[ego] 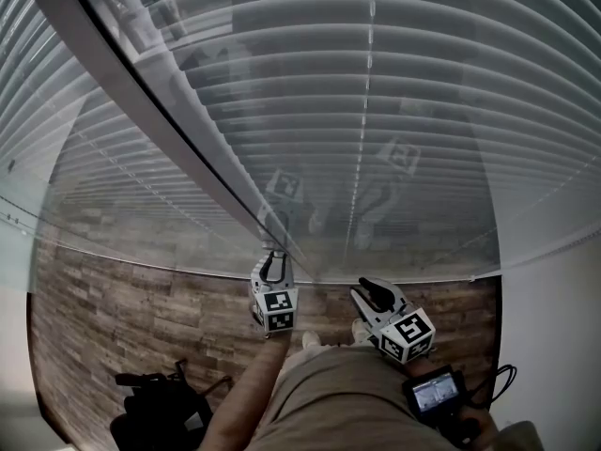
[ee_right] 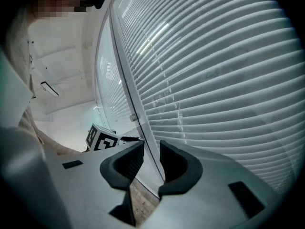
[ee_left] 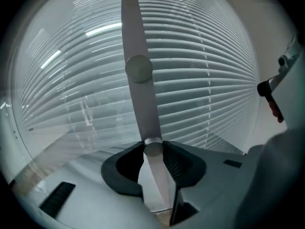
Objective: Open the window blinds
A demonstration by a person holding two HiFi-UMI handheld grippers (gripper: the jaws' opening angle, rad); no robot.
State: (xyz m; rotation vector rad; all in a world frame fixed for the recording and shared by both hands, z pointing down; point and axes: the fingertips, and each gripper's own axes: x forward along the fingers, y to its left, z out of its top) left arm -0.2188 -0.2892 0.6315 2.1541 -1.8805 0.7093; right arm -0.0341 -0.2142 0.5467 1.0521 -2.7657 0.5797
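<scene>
Pressed onto the wand [ee_left: 143,104] from both sides: the pads [ee_left: 177,162] of the left gripper [ee_left: 152,149]. No gap showing on either flank. Grip set low on the wand, at a ring-like joint, with a short length running on below. Right of the wand and near it, the right gripper [ee_right: 151,154], with jaws a little apart and pinching nothing; only the wand's thin line seen beyond through the slot.

Likely trouble from here:
- Slipping. Smooth, slim wand, so a twist could turn the pads round it without turning it, leaving the slats as they are.
- Pulling off line. Dragging the low end sideways or toward the body while twisting could bend the wand or unhook it at the top.
- Forcing past the stop. Twisting on once the slats reach their limit could strain the tilt gear.
- Knocking. With the right gripper so near, a careless swing could strike the wand or the left gripper's cube [ego: 278,310].

Just behind the wand, spreading wide to both sides and far above it: the blinds [ego: 376,92]. Pale grey slats, level, evenly stacked, threaded by thin cords. Tilted to overlap, by the look of it, with no clear view through. Faint mirror images of both cubes across them, so probably glass in front. Judged barely opened, if at all.
</scene>
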